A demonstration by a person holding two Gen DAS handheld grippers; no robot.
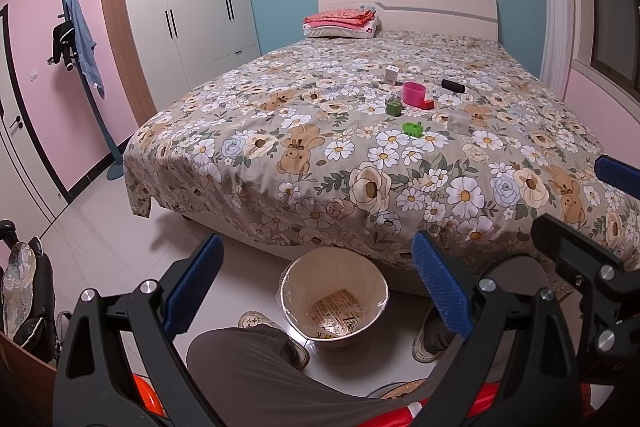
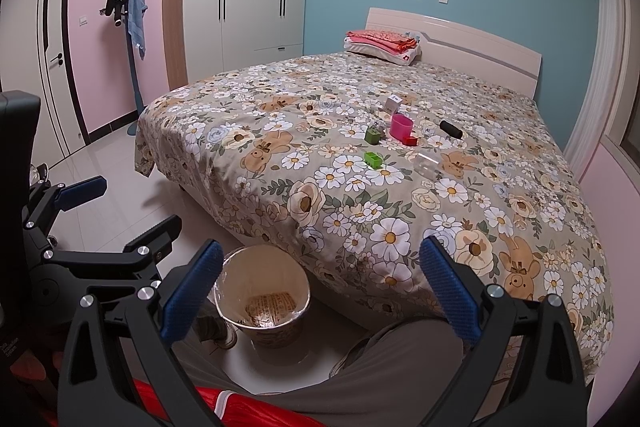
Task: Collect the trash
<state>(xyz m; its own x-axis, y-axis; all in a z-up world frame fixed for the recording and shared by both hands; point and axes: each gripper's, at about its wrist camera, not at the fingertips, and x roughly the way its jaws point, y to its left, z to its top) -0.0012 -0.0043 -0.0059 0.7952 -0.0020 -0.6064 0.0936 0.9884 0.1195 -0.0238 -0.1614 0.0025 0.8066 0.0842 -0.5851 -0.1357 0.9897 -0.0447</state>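
Collection at an early stage, judged from the layout. The waste bin (image 1: 334,301) stands on the floor at the foot of the bed (image 1: 240,163), lined with a bag; printed paper lies at its bottom, while no item from the bed shows inside. Left on the bed, well beyond the bin: a white box (image 1: 392,73), a pink cup (image 1: 414,93), a red piece (image 1: 429,104) just beside the cup, a dark green block (image 1: 394,107), a light green block (image 1: 413,129), a black cylinder (image 1: 453,85) and a clear container (image 1: 457,122). Which of these count as trash cannot be told.

The left gripper (image 1: 320,291) hangs directly above the bin, fingers spread wide, nothing between them. The right gripper (image 2: 322,291) hangs beside the bin, over the bed's edge, likewise spread and unloaded. All items lie far from both.
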